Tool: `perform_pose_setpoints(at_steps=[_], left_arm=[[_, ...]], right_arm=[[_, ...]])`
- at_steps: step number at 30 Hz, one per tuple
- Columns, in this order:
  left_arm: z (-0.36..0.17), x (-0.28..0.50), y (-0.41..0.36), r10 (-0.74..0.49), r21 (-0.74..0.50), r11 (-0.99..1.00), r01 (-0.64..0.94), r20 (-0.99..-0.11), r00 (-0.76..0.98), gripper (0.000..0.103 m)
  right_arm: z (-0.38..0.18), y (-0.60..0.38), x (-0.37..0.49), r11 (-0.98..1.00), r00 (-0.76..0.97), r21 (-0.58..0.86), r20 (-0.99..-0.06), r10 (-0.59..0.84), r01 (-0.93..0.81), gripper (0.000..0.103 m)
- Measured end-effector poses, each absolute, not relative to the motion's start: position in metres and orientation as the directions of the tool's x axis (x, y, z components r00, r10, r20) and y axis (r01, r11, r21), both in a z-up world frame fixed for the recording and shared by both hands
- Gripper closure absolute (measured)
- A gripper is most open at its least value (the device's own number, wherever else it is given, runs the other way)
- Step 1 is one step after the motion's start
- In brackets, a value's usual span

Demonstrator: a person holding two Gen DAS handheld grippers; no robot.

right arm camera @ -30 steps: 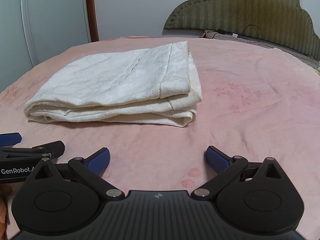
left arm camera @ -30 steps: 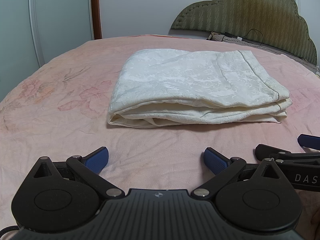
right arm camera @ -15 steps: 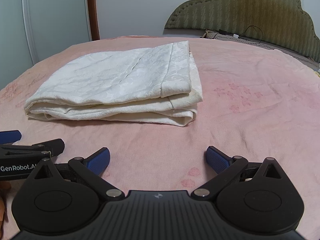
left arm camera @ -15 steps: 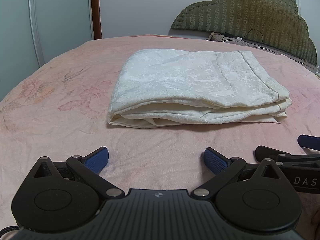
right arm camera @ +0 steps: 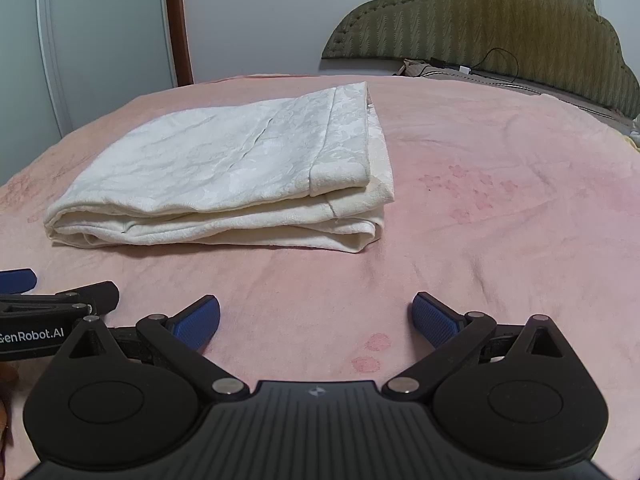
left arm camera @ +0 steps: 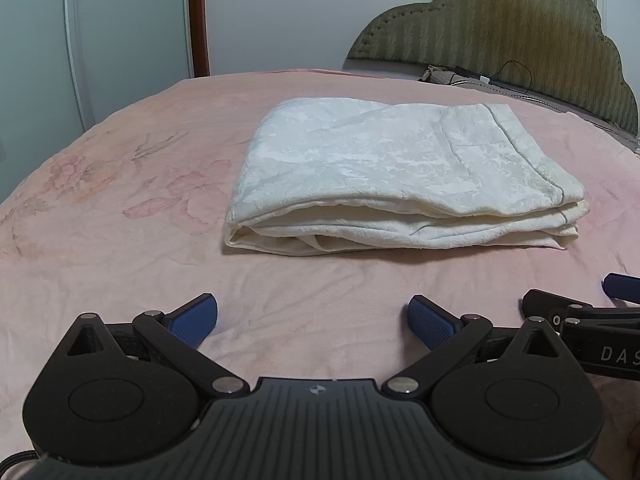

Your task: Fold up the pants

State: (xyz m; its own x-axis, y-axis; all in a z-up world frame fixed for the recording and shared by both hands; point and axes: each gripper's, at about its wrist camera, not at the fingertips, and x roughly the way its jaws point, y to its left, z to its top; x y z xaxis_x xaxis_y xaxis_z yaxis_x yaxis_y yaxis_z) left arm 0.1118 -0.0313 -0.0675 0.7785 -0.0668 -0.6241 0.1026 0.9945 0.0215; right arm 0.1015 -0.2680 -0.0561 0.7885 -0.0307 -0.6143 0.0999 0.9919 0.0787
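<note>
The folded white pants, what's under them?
The folded white pants lie on the pink blanket, which shows all around them. Anything beneath the stacked layers is covered and can't be seen.

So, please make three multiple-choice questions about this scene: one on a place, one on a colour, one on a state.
1. Where do the pants lie?
A. on the pink bed
B. on the floor
C. in a drawer

2. What colour are the pads of the right gripper?
A. red
B. blue
C. green

3. How is the left gripper?
A. shut on the pants
B. shut on nothing
C. open, short of the pants

Answers:
1. A, the folded cream stack rests on the pink cover.
2. B, both pads show blue.
3. C, its fingers stand wide apart with bare cover between them and the pants.
</note>
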Motion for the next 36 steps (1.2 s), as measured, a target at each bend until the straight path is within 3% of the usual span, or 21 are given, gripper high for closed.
perform_pose_setpoints(at_steps=[36], left_arm=[[-0.0681, 0.1115, -0.0305, -0.071, 0.015, 0.995, 0.103, -0.624, 0.778, 0.0]], right_arm=[[-0.0565, -0.2679, 0.1017, 0.994, 0.786, 0.069, -0.617, -0.024, 0.085, 0.0]])
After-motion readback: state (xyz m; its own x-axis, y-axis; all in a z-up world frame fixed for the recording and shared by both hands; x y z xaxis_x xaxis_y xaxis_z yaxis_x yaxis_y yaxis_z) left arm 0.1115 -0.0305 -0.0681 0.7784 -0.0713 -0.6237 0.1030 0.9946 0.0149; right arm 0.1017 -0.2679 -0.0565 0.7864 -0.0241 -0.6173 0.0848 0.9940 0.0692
